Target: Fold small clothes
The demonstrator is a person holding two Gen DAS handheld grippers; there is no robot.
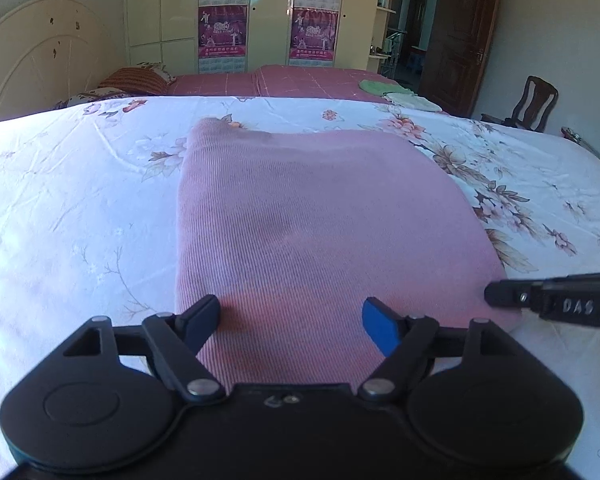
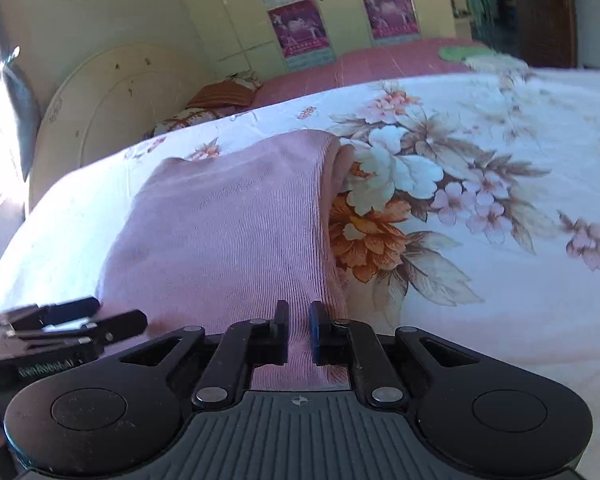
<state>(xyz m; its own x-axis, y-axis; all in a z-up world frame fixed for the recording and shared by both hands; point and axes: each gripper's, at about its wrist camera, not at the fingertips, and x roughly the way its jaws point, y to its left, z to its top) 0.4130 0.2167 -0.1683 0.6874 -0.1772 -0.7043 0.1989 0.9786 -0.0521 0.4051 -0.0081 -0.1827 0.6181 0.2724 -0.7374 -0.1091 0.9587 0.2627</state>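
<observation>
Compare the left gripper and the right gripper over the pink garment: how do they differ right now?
The left gripper has its jaws spread wide over the pink garment, pressing nothing; the right gripper has its jaws pinched narrow on a ridge of that fabric. The left gripper sits over the cloth's near edge toward the left, while the right gripper works beside its right edge. Both point down at the same near edge, on the floral bedsheet.

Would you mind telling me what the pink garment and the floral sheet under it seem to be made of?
The pink garment looks like a soft ribbed knit, likely cotton jersey: fine parallel ribs run along it, matte, with rounded folded edges. The floral sheet looks like thin woven cotton or a blend: smooth, printed flowers, faint creases and a slight sheen in sunlight.
</observation>
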